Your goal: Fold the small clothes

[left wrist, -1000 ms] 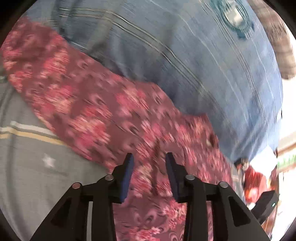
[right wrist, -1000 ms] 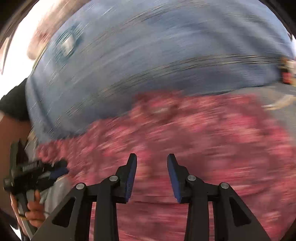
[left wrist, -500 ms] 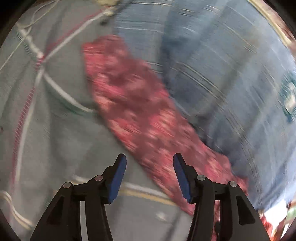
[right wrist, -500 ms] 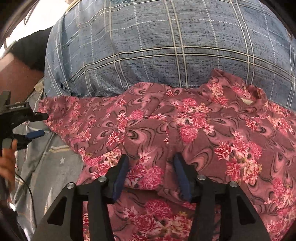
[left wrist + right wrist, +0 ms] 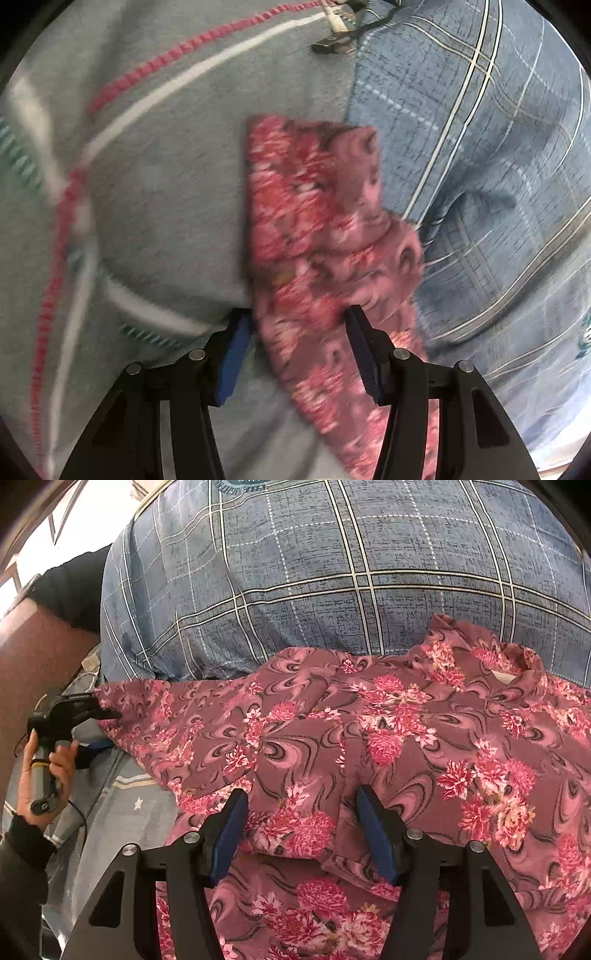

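Note:
A maroon shirt with pink flowers (image 5: 369,746) lies spread on the bed, its collar (image 5: 502,664) at the far right against a blue plaid pillow. My right gripper (image 5: 299,812) is open and hovers just above the shirt's middle. In the left wrist view one sleeve (image 5: 317,229) stretches away along the pillow's edge. My left gripper (image 5: 295,332) is open with the sleeve lying between its fingers. The left gripper also shows in the right wrist view (image 5: 85,710), at the sleeve's end.
A large blue plaid pillow (image 5: 332,572) lies behind the shirt and also shows in the left wrist view (image 5: 480,166). A grey blanket with red, white and green stripes (image 5: 129,184) covers the bed. A brown headboard (image 5: 37,650) stands at the left.
My left gripper has swung along the sleeve toward its end and opened wider. My right gripper has steadied over the shirt's middle and opened wider.

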`<act>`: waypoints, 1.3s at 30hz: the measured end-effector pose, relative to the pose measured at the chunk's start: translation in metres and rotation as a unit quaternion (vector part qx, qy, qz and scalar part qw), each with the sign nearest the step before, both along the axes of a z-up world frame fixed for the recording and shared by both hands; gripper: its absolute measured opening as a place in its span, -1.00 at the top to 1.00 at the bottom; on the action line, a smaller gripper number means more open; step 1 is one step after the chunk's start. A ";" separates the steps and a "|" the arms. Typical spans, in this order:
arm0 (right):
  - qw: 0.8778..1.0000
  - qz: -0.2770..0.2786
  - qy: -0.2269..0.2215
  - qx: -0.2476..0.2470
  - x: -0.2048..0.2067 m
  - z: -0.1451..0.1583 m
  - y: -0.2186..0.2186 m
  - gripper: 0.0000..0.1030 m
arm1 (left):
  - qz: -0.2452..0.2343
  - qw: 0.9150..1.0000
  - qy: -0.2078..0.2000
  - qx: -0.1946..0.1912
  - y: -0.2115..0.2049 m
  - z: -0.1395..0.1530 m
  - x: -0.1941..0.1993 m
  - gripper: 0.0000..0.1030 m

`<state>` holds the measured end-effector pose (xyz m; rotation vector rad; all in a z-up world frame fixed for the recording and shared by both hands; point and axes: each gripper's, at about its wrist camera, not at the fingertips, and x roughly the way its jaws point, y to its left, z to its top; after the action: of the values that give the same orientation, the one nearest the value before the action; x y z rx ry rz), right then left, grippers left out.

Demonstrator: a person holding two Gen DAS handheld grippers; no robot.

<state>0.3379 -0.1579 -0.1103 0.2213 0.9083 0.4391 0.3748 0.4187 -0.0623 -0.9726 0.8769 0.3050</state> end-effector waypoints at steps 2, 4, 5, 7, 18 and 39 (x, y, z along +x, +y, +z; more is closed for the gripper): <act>1.000 0.000 0.000 0.005 -0.001 0.000 -0.002 -0.24 | 0.000 1.000 -0.013 -0.012 0.002 -0.002 0.004 0.16; 1.000 0.000 0.001 0.012 0.000 0.000 -0.003 -0.24 | -0.011 0.999 -0.030 -0.030 0.004 -0.001 0.005 0.85; 1.000 -0.001 0.001 0.015 0.000 0.000 -0.003 -0.24 | -0.014 0.998 -0.035 -0.040 0.005 -0.002 0.006 0.85; 1.000 -0.001 0.002 0.019 0.000 0.000 -0.004 -0.24 | -0.008 0.998 -0.049 -0.043 0.006 0.005 -0.004 0.86; 0.999 -0.042 -0.013 -0.005 -0.015 0.017 -0.019 -0.22 | -0.045 0.996 -0.079 -0.011 -0.039 0.075 -0.057 0.86; 0.971 -0.209 -0.038 -0.108 -0.087 -0.002 -0.229 -0.45 | -0.175 0.980 -0.093 0.033 -0.210 0.169 -0.088 0.86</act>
<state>0.2504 -0.3873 -0.1125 0.1881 0.8000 -0.0428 0.2865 0.2088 0.1067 -0.7555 0.8430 -0.0570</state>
